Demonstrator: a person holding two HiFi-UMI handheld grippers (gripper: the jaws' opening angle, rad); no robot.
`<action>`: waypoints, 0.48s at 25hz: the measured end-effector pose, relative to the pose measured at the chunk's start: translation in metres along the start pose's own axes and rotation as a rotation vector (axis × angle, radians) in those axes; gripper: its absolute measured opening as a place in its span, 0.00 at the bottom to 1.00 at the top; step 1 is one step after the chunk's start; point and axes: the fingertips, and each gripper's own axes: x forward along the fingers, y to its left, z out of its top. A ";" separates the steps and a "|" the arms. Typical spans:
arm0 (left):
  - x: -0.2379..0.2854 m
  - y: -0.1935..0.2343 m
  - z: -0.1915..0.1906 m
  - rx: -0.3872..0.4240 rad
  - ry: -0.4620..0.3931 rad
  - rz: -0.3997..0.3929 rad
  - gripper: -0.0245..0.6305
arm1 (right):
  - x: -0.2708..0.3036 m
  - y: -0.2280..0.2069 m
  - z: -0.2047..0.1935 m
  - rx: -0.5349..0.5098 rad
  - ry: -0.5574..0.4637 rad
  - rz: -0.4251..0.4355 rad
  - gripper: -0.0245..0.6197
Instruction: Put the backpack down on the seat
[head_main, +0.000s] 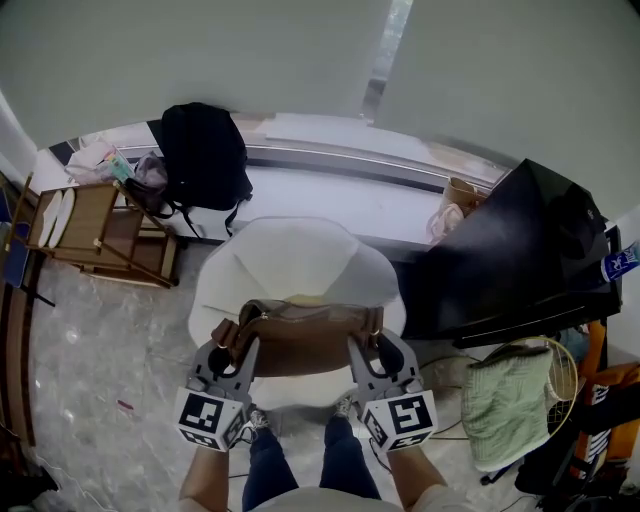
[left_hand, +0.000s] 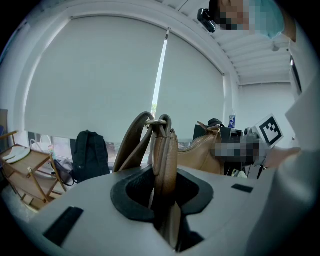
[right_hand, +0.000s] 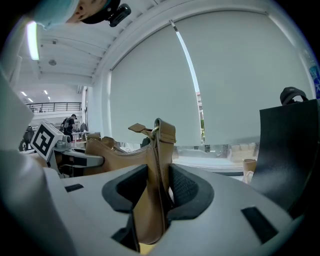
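Backpack (head_main: 300, 338) above front edge of seat (head_main: 290, 262), ends tight in jaws of left gripper (head_main: 234, 347) and right gripper (head_main: 368, 347).

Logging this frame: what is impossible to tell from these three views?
- Whether the brown leather bag touches the white cushioned seat: head view, the bag covers its own underside.
- The bag's lower body: the left gripper and right gripper block it in their own views.
- The seat's legs: head view, hidden under the seat.
- The blue-labelled bottle's print: head view, too small, at the right edge.
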 end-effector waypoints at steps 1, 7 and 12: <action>0.003 0.002 -0.004 -0.002 0.005 0.003 0.18 | 0.003 -0.001 -0.004 0.002 0.002 0.000 0.28; 0.027 0.012 -0.028 -0.011 0.028 0.010 0.18 | 0.026 -0.014 -0.031 0.020 0.019 0.000 0.28; 0.047 0.022 -0.048 -0.013 0.046 0.009 0.18 | 0.048 -0.023 -0.052 0.027 0.021 0.012 0.28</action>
